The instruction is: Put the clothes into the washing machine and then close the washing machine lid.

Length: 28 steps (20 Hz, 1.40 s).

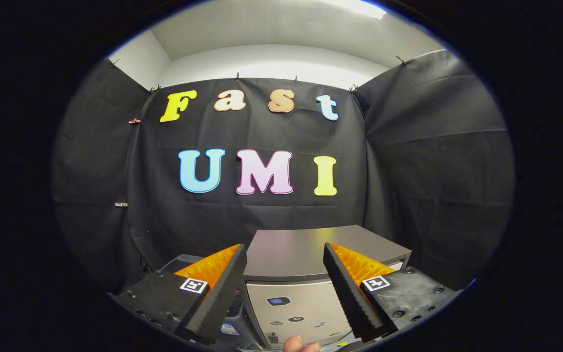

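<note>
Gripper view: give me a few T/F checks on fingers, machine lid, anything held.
1. The gripper has its fingers spread apart. True.
2. A garment is clamped between the fingers. False: nothing is between them; the washing machine shows through the gap.
3. The washing machine lid lies flat and closed. True.
4. The machine's front panel faces the gripper, below the lid. True.
5. The machine stands off beside one finger, outside the gap. False: it sits just ahead, centred between the fingers.
6. A fingertip of a person shows low between the fingers. True.
</note>
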Tool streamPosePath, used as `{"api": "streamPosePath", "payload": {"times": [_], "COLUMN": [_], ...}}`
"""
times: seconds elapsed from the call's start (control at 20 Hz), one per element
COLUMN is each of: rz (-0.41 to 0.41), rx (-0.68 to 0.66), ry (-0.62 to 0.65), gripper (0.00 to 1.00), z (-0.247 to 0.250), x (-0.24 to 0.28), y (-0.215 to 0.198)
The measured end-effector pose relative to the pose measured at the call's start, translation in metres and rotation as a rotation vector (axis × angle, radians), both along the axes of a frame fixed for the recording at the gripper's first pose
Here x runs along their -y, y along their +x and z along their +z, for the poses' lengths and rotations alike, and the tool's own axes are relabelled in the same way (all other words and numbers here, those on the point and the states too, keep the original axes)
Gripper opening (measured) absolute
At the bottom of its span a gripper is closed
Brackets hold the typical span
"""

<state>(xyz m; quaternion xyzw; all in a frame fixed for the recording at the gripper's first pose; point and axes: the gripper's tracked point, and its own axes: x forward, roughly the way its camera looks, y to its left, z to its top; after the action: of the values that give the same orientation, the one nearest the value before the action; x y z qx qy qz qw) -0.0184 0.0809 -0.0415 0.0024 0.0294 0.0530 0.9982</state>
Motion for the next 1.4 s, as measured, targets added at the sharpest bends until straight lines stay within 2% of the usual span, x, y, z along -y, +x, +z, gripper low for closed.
{"api": "streamPosePath", "payload": {"times": [0.5, 1.4], "rz": [-0.058, -0.053], "rx": [-0.054, -0.059], "ry": [-0.029, -0.043], "gripper": [0.99, 0.99], "z": [-0.028, -0.033], "x": [0.009, 0.002], "y": [0.013, 0.014]}}
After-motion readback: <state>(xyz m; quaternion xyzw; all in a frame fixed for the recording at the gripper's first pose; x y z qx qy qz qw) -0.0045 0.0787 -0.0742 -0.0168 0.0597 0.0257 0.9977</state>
